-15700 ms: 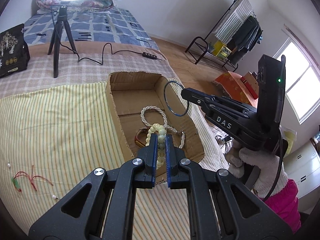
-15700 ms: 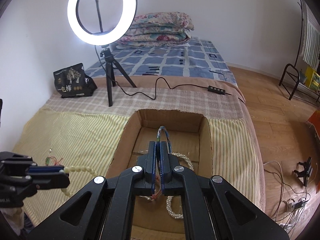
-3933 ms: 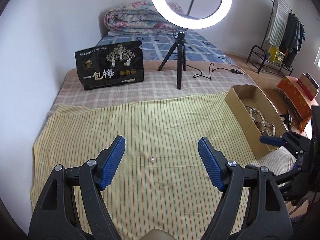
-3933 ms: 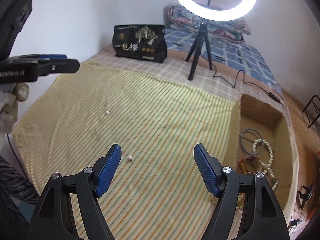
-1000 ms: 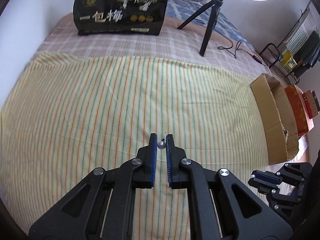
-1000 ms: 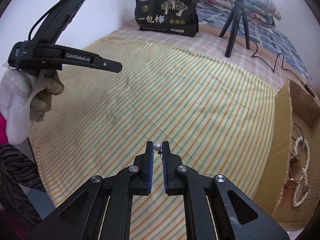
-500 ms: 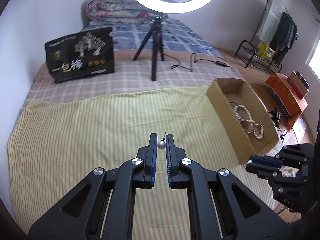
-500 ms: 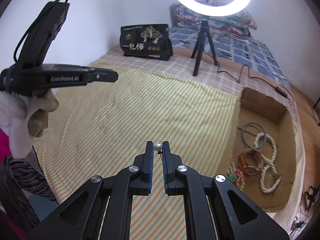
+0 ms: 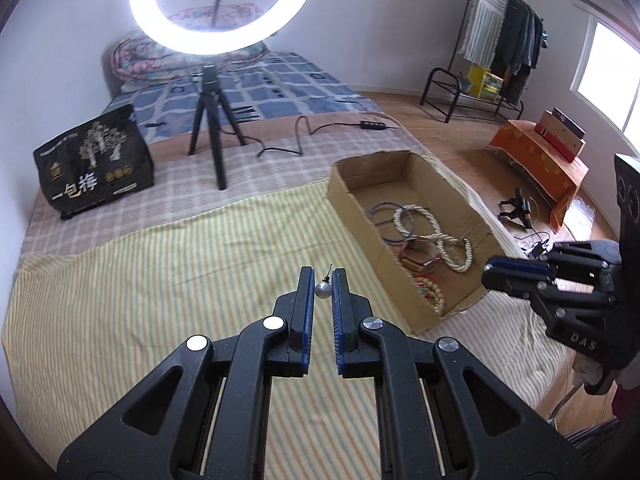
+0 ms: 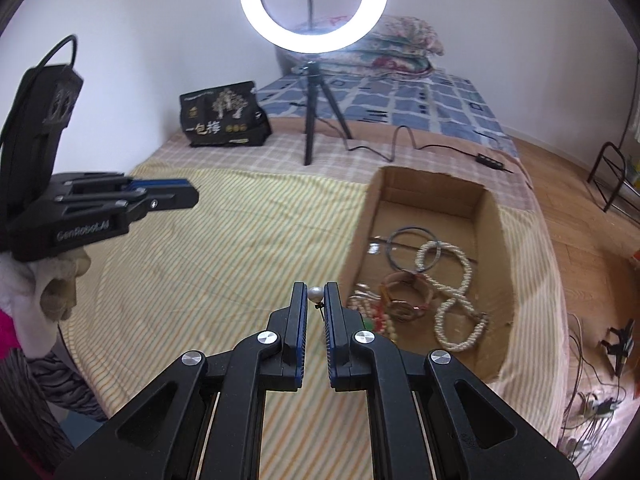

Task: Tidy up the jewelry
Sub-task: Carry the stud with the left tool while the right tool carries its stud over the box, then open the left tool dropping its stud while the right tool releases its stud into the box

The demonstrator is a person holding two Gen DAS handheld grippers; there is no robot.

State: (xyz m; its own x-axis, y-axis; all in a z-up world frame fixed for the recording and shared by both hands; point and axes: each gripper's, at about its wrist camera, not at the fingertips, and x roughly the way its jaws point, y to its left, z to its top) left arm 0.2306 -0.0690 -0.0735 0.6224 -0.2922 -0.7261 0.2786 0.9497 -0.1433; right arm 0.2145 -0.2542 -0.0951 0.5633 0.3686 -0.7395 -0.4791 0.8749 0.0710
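Grey pearl stud: a small round bead (image 9: 322, 289) with a thin pin pointing up, pinched between the blue pads of the left gripper (image 9: 322, 292), low centre of the left view, above the striped cloth.
White pearl stud: a glossy bead (image 10: 315, 293) clamped at the tips of the right gripper (image 10: 315, 300), low centre of the right view, just left of the box wall.
Cardboard box: open, rough-edged (image 9: 448, 176), right of centre; inside lie a pearl necklace (image 9: 452, 248), a thin dark hoop and beaded bracelets.
Yellow striped cloth: soft, wrinkled (image 9: 160, 280), nothing on it between grippers and box.
Behind: ring light on a black tripod (image 9: 212, 136), black printed bag (image 9: 94, 160) at the left.
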